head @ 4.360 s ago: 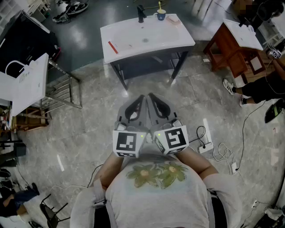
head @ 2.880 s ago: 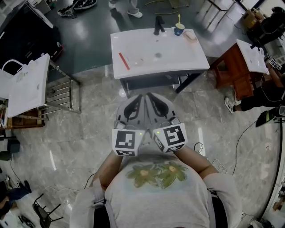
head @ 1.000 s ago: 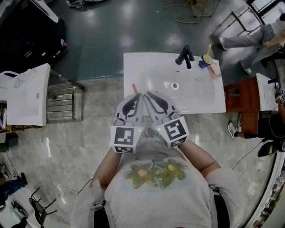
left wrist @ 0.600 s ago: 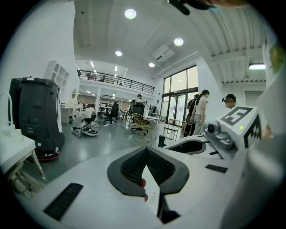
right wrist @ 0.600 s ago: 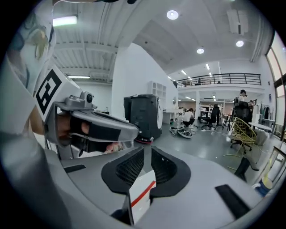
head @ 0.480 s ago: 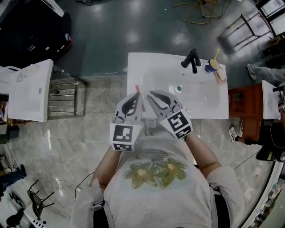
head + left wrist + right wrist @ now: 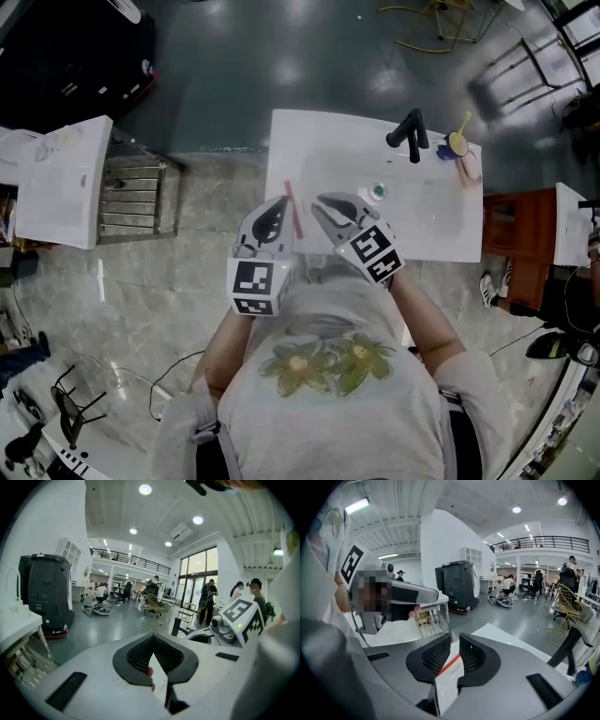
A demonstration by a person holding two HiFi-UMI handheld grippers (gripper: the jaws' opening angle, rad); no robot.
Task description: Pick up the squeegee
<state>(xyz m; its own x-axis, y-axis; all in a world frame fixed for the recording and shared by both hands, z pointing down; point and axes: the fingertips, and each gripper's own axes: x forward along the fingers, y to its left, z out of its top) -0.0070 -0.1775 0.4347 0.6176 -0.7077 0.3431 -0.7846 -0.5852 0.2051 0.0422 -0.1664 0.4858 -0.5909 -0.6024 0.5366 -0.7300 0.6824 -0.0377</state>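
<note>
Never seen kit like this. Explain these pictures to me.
No robot here: a person holds a two-jaw gripper in each hand. One picture looks down from the person's head; the other two come from cameras on the left gripper and right gripper, looking along their jaws. Both hang over the near edge of a white sink top, where a thin red squeegee lies, with a black tap and a cup behind. Left jaws together, right slightly apart; neither holds anything.

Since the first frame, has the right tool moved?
Yes. The right tool went forward from over the floor to over the white sink top, toward the faucet.
</note>
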